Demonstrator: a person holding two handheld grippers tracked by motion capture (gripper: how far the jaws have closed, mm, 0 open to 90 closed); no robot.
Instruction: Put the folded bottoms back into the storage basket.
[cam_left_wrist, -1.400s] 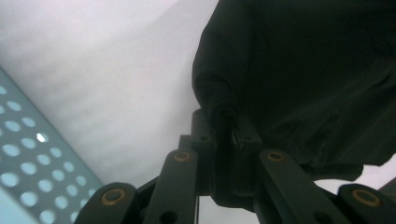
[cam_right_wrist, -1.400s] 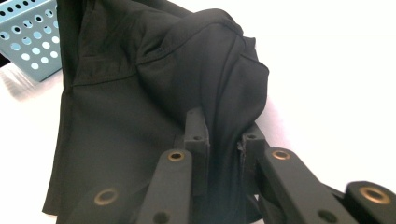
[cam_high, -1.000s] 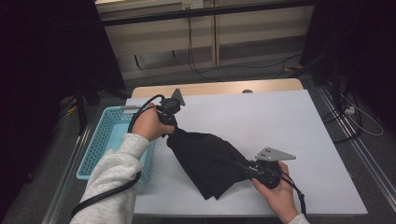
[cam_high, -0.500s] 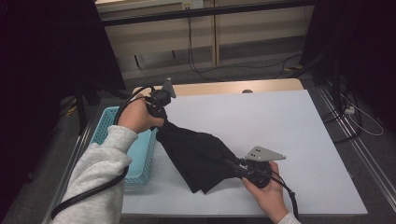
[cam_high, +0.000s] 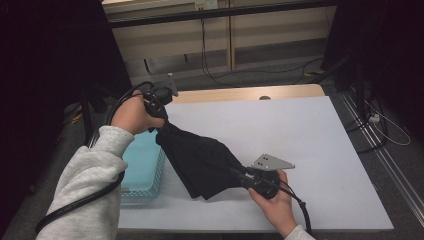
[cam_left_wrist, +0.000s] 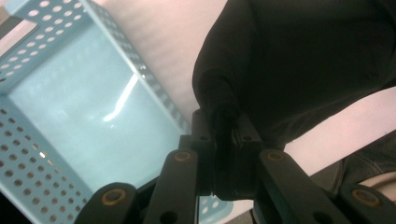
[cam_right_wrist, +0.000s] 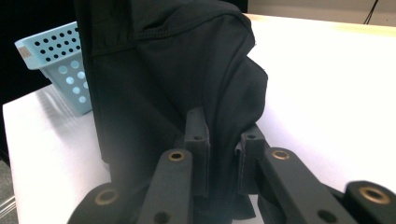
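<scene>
A black cloth (cam_high: 202, 160) hangs stretched between both grippers over the left part of the white table (cam_high: 280, 130). My left gripper (cam_high: 161, 107) is lifted above the table's left edge and is shut on the upper corner of the black cloth (cam_left_wrist: 299, 60), a fold of which is pinched between its jaws. My right gripper (cam_high: 239, 174) is low near the front edge and is shut on the lower end of the black cloth (cam_right_wrist: 173, 79), with fabric squeezed between its jaws. The cloth's bottom drapes onto the table.
A light blue perforated basket (cam_high: 142, 165) stands off the table's left side, just under my left forearm; the basket (cam_left_wrist: 79, 116) looks empty inside, and the basket (cam_right_wrist: 60, 60) shows behind the cloth. Cables lie on the floor beyond the table.
My left hand has risen and moved to the left over the basket, lifting its cloth corner. My right hand has slid leftwards along the table with its end.
</scene>
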